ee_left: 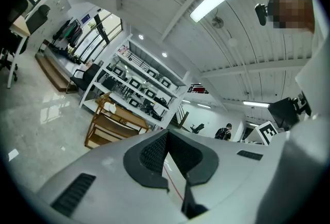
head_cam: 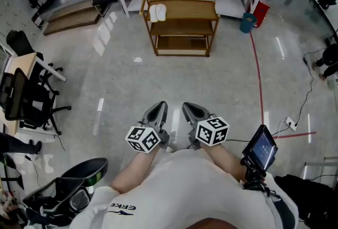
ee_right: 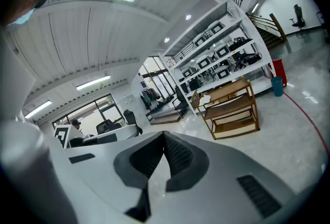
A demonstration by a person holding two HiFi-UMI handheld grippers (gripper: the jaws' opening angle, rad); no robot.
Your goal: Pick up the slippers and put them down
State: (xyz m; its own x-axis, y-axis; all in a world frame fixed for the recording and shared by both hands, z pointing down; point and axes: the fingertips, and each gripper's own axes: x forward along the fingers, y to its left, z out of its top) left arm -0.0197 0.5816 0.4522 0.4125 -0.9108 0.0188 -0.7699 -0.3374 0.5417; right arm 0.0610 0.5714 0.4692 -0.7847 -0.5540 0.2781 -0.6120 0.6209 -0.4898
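White slippers (head_cam: 157, 11) lie on the wooden rack (head_cam: 191, 10), far from the left claw (head_cam: 160, 105) and right claw (head_cam: 188, 107), both clenched empty.

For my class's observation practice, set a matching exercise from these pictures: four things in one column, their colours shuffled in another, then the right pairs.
Things:
1. slippers
2. bucket
3. floor line
4. wooden rack

Colours:
a. red
b. white
c. blue-green
d. brown

Pairs: 1-b, 2-c, 3-a, 4-d.
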